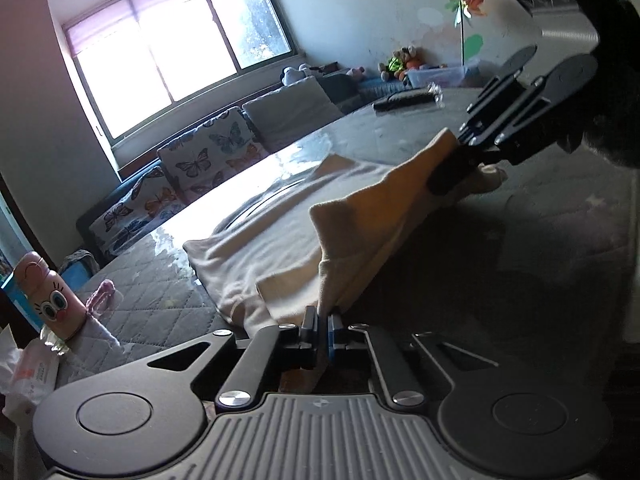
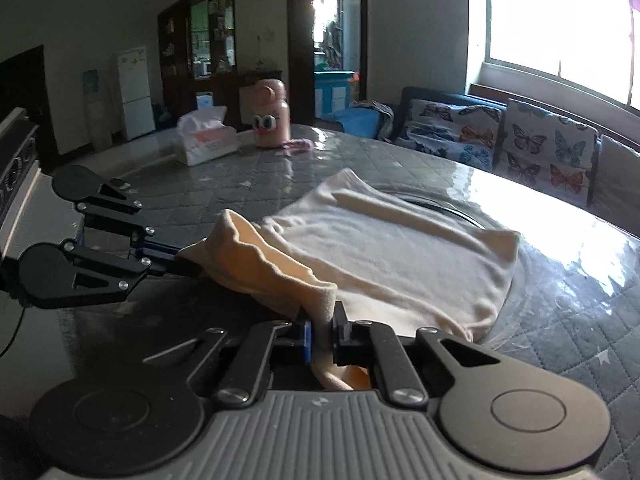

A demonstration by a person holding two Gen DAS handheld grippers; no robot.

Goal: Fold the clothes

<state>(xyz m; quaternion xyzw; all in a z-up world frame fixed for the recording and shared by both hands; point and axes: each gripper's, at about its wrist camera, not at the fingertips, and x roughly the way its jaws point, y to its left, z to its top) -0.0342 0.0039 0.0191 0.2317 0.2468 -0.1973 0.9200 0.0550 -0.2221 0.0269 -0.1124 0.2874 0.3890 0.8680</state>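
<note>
Left gripper pinched near corner of cream garment, fingers closed on fabric. Right gripper, upper right, clamped other end of same raised edge. Fold lifted between them; rest of garment lay flat on quilted grey table. Pink bottle stood at left edge. Butterfly cushions beneath window.
</note>
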